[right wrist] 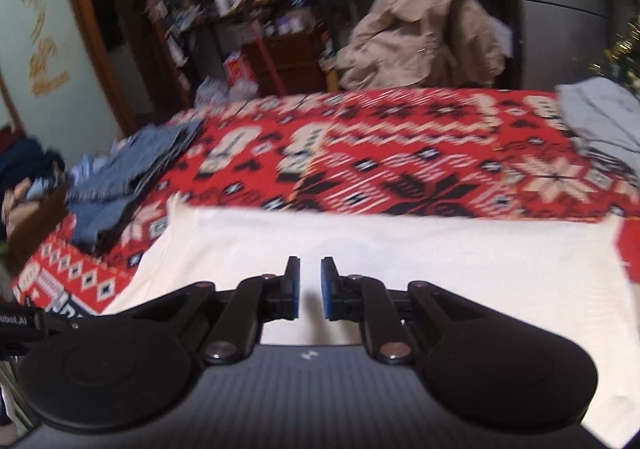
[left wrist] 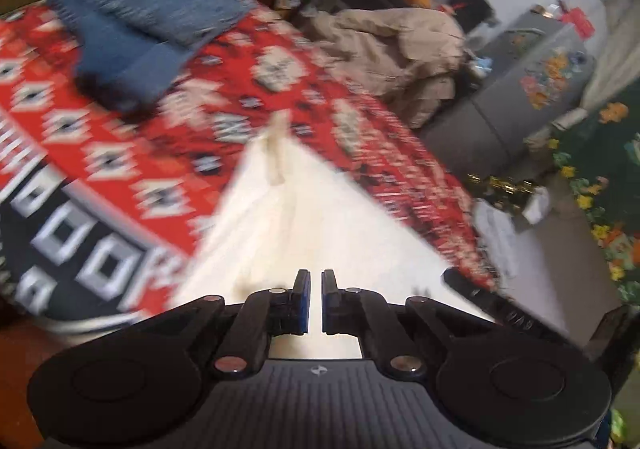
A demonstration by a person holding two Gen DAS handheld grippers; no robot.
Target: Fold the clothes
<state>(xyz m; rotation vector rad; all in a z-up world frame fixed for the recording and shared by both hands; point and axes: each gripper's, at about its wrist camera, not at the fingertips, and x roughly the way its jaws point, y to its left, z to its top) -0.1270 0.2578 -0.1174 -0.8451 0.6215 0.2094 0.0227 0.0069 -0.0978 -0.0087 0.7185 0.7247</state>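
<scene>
White garment (right wrist: 420,253) is the one in play, folks. It lies spread flat on the red patterned blanket (right wrist: 400,153), filling the space straight ahead of the right gripper (right wrist: 310,289), running out to both sides and on underneath it. That claw's pads sit a little parted with nothing visibly nipped between them, so call it released. Over on the other side, the left gripper (left wrist: 316,301) is clenched down to a sliver. The same pale cloth fans away from its tips up to a narrow point ahead, where a small pale tab (left wrist: 277,147) sticks up. The view is too smeared to say whether fabric is actually caught in those pads. As for how this piece will handle, it looks thin, light and floppy: no stiffness, happy to sag and crease, and likely to slide over the woven blanket if dragged. It isn't fragile, but a shallow pinch could slip off. By my reckoning the best holds are the corners and hem edges: the near edge under each claw, or the far corners ahead to the left and right of the right claw, so the fold comes over square. Off ahead-left of both claws a denim stack (left wrist: 152,21) waits, and a grey garment (right wrist: 600,121) lies far ahead-right of the right claw. Both sit well clear of the white piece.
</scene>
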